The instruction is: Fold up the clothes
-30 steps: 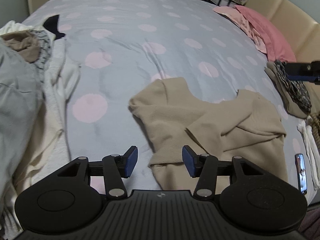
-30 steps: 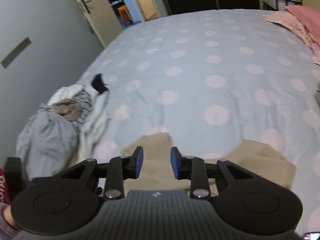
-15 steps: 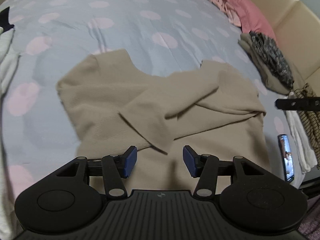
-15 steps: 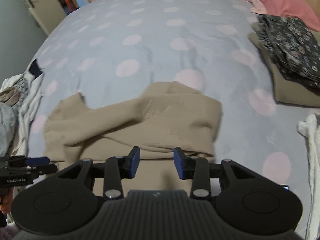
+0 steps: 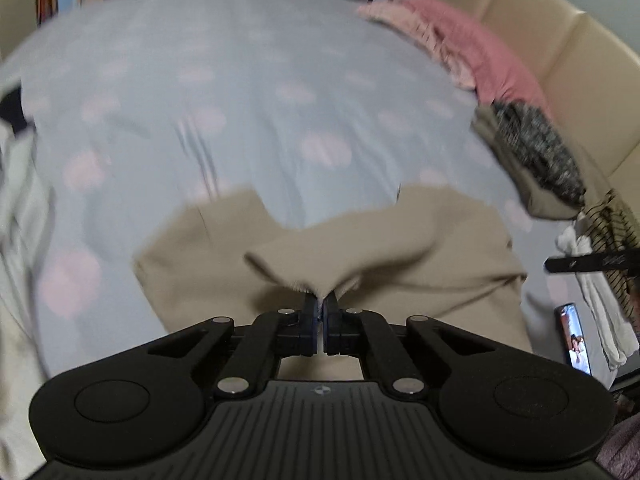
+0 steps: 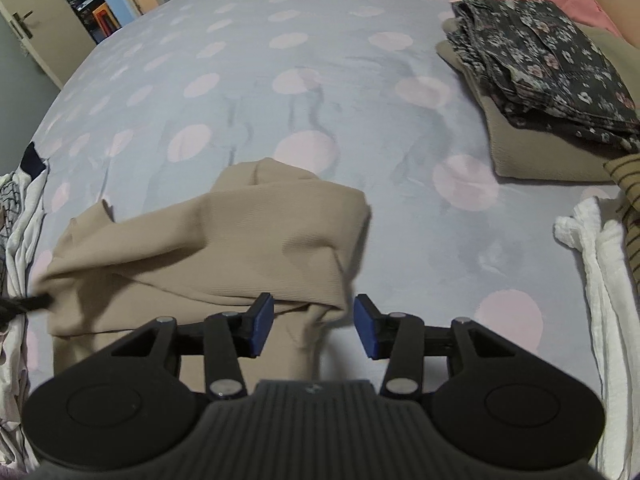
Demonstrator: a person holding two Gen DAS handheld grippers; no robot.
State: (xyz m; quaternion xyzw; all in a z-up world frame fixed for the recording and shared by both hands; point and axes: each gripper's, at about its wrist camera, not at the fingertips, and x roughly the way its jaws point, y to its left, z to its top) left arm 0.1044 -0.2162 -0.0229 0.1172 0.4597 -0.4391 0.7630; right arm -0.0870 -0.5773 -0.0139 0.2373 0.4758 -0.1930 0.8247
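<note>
Beige sleeve cuff (image 5: pixel 316 280) sits pinched in our left hand-held gripper (image 5: pixel 321 308) for folding (bed (image 6: pixel 320 80) ahead); our right hand-held gripper (image 6: pixel 314 324) gapes empty over the sweater (image 6: pixel 224 240).

Pale blue bed (image 6: pixel 320 32), pink-dotted. Beige top (image 6: pixel 208 248) at six o'clock; folded stack (image 6: pixel 540 92) at two; white cloths (image 6: pixel 600 264) at four; unsorted heap (image 6: pixel 16 216) at nine.

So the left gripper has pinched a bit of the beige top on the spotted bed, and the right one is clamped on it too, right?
Not quite. The left gripper is shut on the beige top, as the left wrist view shows. But the right gripper is open: in the right wrist view its jaws stand wide apart, either side of a fold of the top, above the spotted bed.
</note>
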